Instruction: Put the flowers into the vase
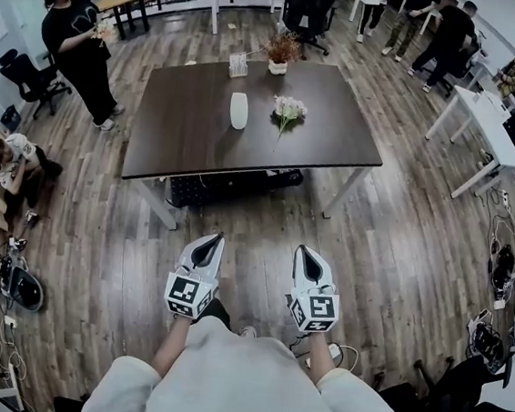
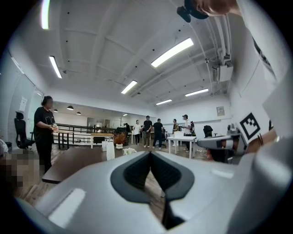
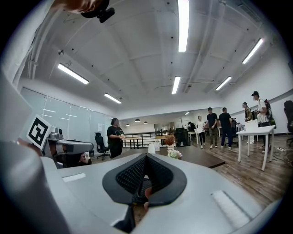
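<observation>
A white vase [image 1: 238,110] stands upright near the middle of the dark table [image 1: 182,138]. A bunch of white flowers [image 1: 288,110] lies on the tabletop just right of it. Both grippers hover over the wooden floor, well short of the table's near edge. My left gripper [image 1: 210,239] and my right gripper [image 1: 304,251] point toward the table, each shut with nothing held. In the left gripper view the vase [image 2: 110,151] and flowers [image 2: 129,151] appear small beyond the shut jaws of the left gripper [image 2: 150,153]. The right gripper view shows the flowers [image 3: 174,154] past the shut right gripper [image 3: 145,156].
A potted plant [image 1: 280,52] and a clear holder [image 1: 238,64] sit at the table's far edge. A person in black [image 1: 78,44] stands at the far left, another sits on the floor [image 1: 11,161]. White desks [image 1: 482,114] and cables [image 1: 498,262] lie to the right.
</observation>
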`<state>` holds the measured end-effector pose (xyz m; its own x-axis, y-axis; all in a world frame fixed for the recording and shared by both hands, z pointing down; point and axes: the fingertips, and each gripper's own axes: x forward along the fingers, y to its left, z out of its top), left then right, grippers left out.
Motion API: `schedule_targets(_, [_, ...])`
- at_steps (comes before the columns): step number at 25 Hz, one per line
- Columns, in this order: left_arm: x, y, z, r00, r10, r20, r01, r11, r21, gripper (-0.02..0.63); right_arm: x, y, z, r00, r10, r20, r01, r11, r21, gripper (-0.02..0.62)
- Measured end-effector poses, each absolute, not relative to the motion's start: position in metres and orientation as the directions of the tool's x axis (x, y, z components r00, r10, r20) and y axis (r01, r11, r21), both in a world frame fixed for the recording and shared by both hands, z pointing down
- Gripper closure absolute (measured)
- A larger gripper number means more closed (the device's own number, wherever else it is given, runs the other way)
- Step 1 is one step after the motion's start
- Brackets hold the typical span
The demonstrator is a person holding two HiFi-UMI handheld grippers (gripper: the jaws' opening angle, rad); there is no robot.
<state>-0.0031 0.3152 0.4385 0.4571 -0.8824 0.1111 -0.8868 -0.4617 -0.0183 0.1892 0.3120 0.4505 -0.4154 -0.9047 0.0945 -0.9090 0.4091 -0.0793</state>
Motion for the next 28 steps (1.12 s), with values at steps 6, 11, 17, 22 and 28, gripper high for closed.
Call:
schedule_targets(6, [0.004, 0.28, 0.445, 0.467, -0.878, 0.106, -0.882, -0.471, -0.01, 0.597, 0.197, 0.284, 0.457, -0.405, -0.909, 0.096, -0.914, 0.399, -0.078, 0.598])
schedule_targets(11, [0.004, 0.229, 0.453, 0.481, -0.872, 0.094, -0.875, -0.483, -0.004, 0.597, 0.195, 0.239, 0.461, -0.394, -0.915, 0.089, -0.919, 0.39, -0.065, 0.598])
schedule_targets(17, [-0.003, 0.131, 0.459, 0.51, -0.857, 0.074, -0.859, -0.511, 0.003, 0.597, 0.181, 0.151, 0.466, -0.372, -0.924, 0.089, -0.928, 0.369, -0.043, 0.598])
schedule_targets(22, [-0.025, 0.034, 0.449, 0.521, -0.851, 0.069, -0.853, -0.522, 0.006, 0.597, 0.156, 0.06, 0.457, -0.361, -0.927, 0.1, -0.932, 0.358, -0.047, 0.598])
schedule_targets(28, [-0.067, -0.072, 0.436, 0.514, -0.855, 0.072, -0.858, -0.514, 0.01, 0.597, 0.125, -0.048, 0.445, -0.346, -0.932, 0.109, -0.938, 0.342, -0.052, 0.598])
